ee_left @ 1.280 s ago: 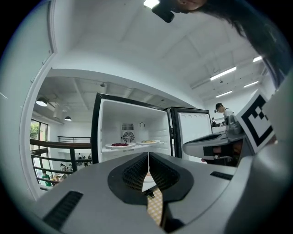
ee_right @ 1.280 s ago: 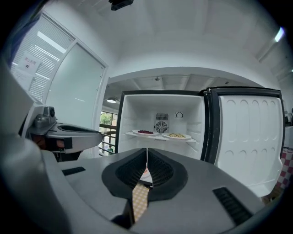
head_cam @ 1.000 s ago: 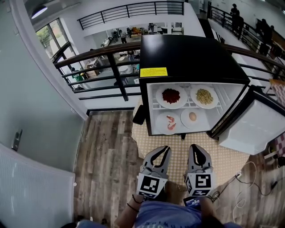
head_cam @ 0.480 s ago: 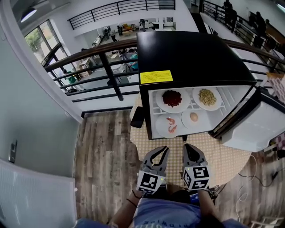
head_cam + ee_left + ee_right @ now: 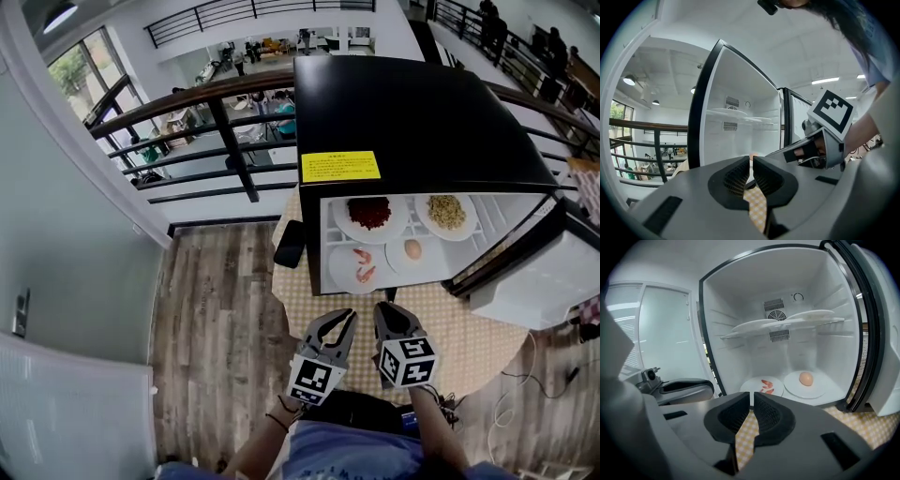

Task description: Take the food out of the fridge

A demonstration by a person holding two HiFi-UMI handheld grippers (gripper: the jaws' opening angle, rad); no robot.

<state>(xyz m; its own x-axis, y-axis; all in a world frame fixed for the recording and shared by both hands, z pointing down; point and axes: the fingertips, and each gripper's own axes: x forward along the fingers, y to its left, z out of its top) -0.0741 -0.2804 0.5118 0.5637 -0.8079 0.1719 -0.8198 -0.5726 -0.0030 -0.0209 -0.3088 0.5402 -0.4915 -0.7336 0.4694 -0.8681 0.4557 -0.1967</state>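
A black mini fridge stands with its door swung open to the right. On its upper shelf sit a plate of red food and a plate of yellowish food. On its floor lie a plate of shrimp and a plate with a tan egg-like item. My left gripper and right gripper hang side by side just before the opening, both shut and empty. Neither one touches a plate.
The fridge rests on a checked mat over a wooden floor. A black railing runs behind it. A dark object hangs at the fridge's left side. Cables trail on the floor at the right.
Both grippers have sunk and come nearer to the fridge's opening. Their jaws have stayed shut. The plates have not moved.
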